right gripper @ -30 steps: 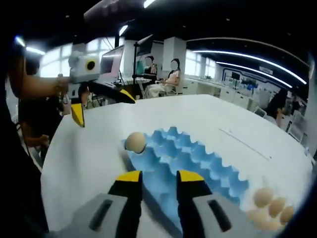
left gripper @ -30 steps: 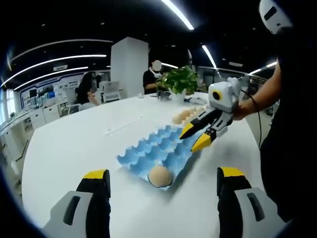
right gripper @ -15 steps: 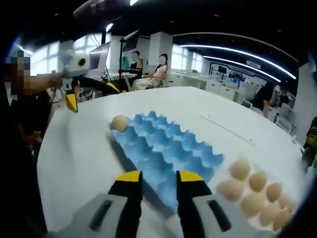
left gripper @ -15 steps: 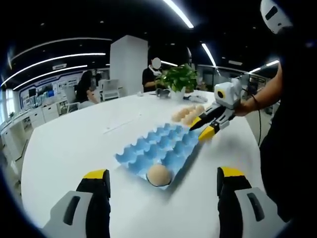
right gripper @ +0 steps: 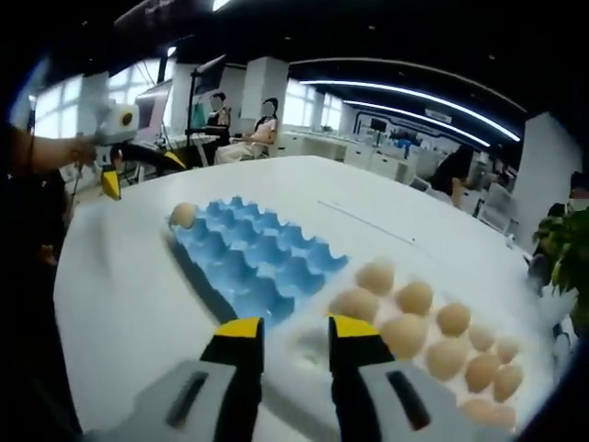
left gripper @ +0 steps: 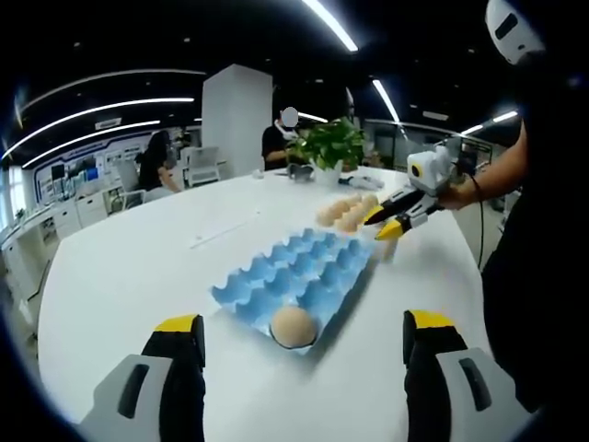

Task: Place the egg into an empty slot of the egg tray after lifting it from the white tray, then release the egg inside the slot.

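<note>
The blue egg tray [left gripper: 293, 276] lies flat on the white table [left gripper: 129, 267], its long axis running away from the left gripper [left gripper: 304, 345] toward the cluster of loose eggs [left gripper: 348, 212] at its far end. One egg [left gripper: 293, 326] sits in a corner slot at the tray's near end in the left gripper view; in the right gripper view that same egg [right gripper: 182, 215] is at the far left corner of the egg tray [right gripper: 250, 262], whose long axis slants from upper left to lower right. The loose eggs [right gripper: 433, 336] lie in rows on a white tray [right gripper: 317, 343] just beside the blue tray's near end; which way each egg points cannot be told.

The left gripper hovers low over the table, jaws spread wide and holding nothing, aimed along the tray. The right gripper [right gripper: 296, 343] has its jaws a narrow gap apart with nothing between them, tips over the white tray's edge beside the nearest eggs. In the left gripper view the right gripper [left gripper: 391, 221] slants downward over the loose eggs, held by a person's hand [left gripper: 457, 191]. In the right gripper view the left gripper [right gripper: 138, 168] hangs past the tray's far end.
</note>
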`<state>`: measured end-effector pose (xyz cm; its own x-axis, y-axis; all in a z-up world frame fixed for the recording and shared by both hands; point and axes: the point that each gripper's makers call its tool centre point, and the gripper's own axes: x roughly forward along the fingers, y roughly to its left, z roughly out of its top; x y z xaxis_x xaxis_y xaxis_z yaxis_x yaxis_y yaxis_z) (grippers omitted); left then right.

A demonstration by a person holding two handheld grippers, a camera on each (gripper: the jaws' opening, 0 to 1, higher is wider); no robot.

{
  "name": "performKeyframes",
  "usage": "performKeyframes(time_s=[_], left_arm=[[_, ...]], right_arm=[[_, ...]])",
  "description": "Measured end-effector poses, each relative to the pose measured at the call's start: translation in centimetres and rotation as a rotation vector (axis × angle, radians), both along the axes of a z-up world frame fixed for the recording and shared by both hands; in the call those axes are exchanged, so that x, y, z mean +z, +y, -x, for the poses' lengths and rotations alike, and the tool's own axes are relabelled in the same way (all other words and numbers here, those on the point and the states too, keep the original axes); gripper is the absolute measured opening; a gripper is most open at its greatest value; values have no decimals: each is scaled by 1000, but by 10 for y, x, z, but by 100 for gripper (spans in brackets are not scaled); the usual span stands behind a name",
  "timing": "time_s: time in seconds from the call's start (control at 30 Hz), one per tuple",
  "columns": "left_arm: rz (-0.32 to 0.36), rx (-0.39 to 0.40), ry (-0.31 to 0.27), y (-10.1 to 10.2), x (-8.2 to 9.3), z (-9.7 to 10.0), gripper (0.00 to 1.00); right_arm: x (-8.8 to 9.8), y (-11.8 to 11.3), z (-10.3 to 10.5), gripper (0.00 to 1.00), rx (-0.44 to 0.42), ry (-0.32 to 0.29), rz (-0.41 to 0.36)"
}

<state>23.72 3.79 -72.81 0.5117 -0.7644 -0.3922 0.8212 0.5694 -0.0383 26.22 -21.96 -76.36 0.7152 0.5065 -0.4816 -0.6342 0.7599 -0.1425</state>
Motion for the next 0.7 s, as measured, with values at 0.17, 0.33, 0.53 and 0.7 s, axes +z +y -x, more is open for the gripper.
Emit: performKeyframes(time_s=[0.17,0.33,0.53,0.7], left_arm=[[-1,-1,2,0,0,1,88],[-3,1,3,1,-1,2,88],[3,4,0,1,1,2,88],[0,4,2,2,0,2,88]], right_arm=[[2,-31,-4,27,-87,-10,6],[2,-54,-5,28,-149,-6,7],[-5,-63,-5,28,-175,16,17],[-15,-63,-4,29,-163,51,29]])
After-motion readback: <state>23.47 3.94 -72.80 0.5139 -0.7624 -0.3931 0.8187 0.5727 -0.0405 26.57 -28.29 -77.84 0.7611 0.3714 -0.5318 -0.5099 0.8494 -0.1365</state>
